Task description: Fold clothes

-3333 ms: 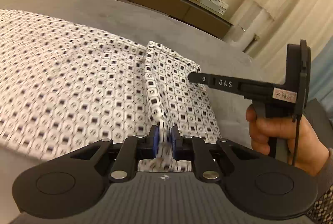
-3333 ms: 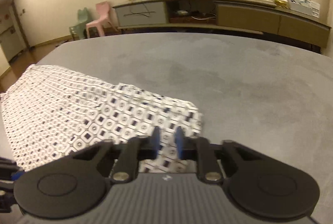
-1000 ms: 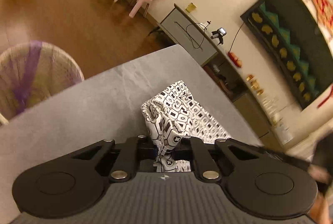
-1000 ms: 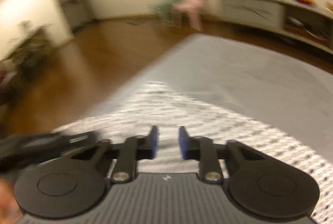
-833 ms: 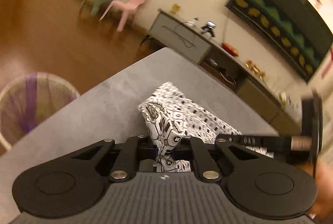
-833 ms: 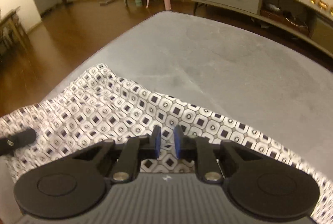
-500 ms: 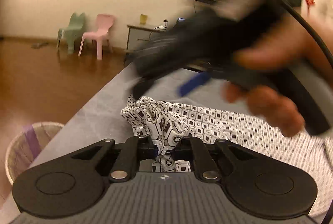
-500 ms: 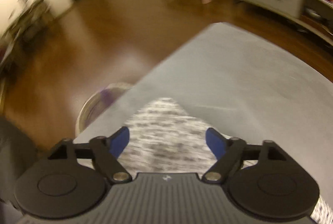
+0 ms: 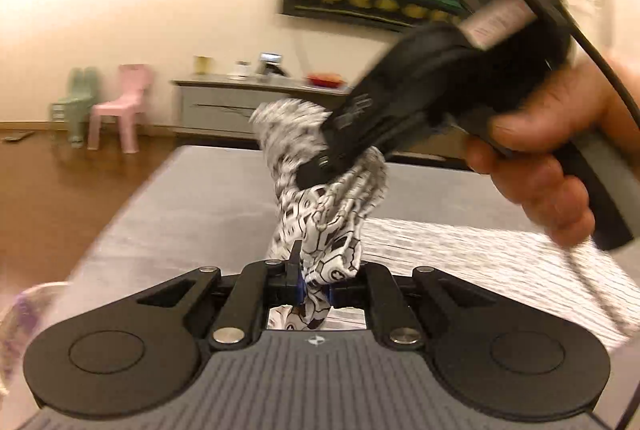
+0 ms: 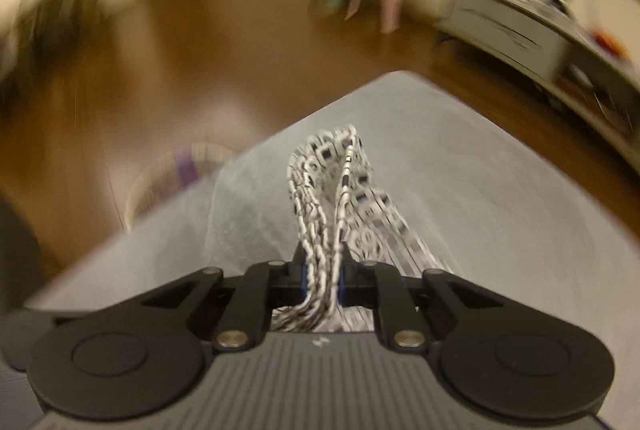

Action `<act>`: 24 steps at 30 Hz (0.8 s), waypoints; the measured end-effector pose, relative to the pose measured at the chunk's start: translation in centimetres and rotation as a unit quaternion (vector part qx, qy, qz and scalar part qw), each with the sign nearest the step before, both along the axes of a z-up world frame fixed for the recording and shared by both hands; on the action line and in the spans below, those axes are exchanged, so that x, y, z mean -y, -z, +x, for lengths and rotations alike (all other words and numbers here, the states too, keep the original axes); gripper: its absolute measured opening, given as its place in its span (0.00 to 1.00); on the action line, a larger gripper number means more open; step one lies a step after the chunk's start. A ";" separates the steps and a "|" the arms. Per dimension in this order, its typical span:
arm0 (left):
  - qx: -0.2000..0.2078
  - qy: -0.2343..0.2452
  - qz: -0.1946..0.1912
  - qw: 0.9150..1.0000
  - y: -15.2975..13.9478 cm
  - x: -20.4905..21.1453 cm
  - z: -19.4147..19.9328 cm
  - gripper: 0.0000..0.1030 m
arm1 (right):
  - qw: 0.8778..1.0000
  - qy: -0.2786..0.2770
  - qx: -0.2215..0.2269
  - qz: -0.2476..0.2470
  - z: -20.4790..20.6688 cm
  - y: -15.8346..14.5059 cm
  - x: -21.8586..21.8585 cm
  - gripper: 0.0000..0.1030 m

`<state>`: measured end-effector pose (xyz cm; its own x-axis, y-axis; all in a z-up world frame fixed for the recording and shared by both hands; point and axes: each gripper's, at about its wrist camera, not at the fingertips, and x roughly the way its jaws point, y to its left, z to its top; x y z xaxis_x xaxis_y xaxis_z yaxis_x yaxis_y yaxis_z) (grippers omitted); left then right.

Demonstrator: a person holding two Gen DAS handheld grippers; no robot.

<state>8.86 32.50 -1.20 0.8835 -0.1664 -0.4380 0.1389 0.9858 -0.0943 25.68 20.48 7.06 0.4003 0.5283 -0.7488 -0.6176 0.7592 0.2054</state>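
The patterned garment (image 9: 332, 230) is gathered into a bunch and lifted off the grey bench (image 9: 192, 198); the rest of it trails away low to the right across the bench top, so its long axis seems to run from the raised bunch at the left out toward the right, though blur hides the far end.

The left tool (image 9: 316, 288) is clenched on a twisted wad of the cloth right at its pads. The right tool (image 10: 320, 280), carried by the person's hand (image 9: 552, 158), comes in from the upper right in the left wrist view, and its tip bites the same bunch just above the left tool's hold. In its own view its jaws are closing with a pleated ridge of the fabric between them, and the pads already appear to press on it.

My judgement is that the main risk is the two grips sitting so near each other on crumpled layers: pulling apart from here could drag up an uneven number of layers and leave a skewed, wrinkled fold. A thin pinch might also slip as the cloth's weight swings. The bench corner is near, with a basket (image 10: 176, 178) on the floor beyond it, so slack fabric could slide off that edge.
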 end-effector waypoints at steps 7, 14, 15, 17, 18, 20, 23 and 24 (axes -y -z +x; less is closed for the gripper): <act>-0.074 0.073 0.063 0.993 2.8 8.7 -0.2 0.10 | 0.980 0.151 -0.087 0.098 0.0 7.7 12.8 0.12; -0.084 0.128 0.036 0.988 2.8 8.0 -1.4 0.10 | 0.974 0.179 -0.101 0.098 -0.5 9.7 16.2 0.22; -0.079 0.142 0.016 0.987 2.3 7.0 -1.7 0.13 | 0.975 0.181 -0.095 0.085 -0.5 9.9 16.0 0.25; -0.062 0.163 -0.032 0.984 1.1 4.8 -2.6 0.24 | 0.977 0.189 -0.075 0.060 -0.6 10.0 15.6 0.30; -0.050 0.166 -0.050 0.984 0.6 3.6 -3.0 0.35 | 0.978 0.193 -0.064 0.047 -0.6 10.0 15.4 0.31; -0.030 0.161 -0.084 0.983 0.0 1.0 -3.8 0.48 | 0.977 0.206 -0.045 0.042 -1.1 9.5 15.9 0.38; -0.035 0.102 -0.104 0.989 0.6 -1.7 -3.0 0.49 | 0.976 0.214 -0.013 0.040 -1.8 8.4 15.9 0.38; -0.048 0.074 -0.104 0.991 1.1 -2.2 -2.6 0.49 | 0.978 0.207 -0.007 0.039 -1.7 8.1 15.2 0.39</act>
<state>6.29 34.67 -2.33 0.7984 -0.3868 -0.4615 0.2609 0.9130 -0.3137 23.96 5.24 -1.00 0.5817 0.3788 -0.7198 -0.2578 0.9252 0.2784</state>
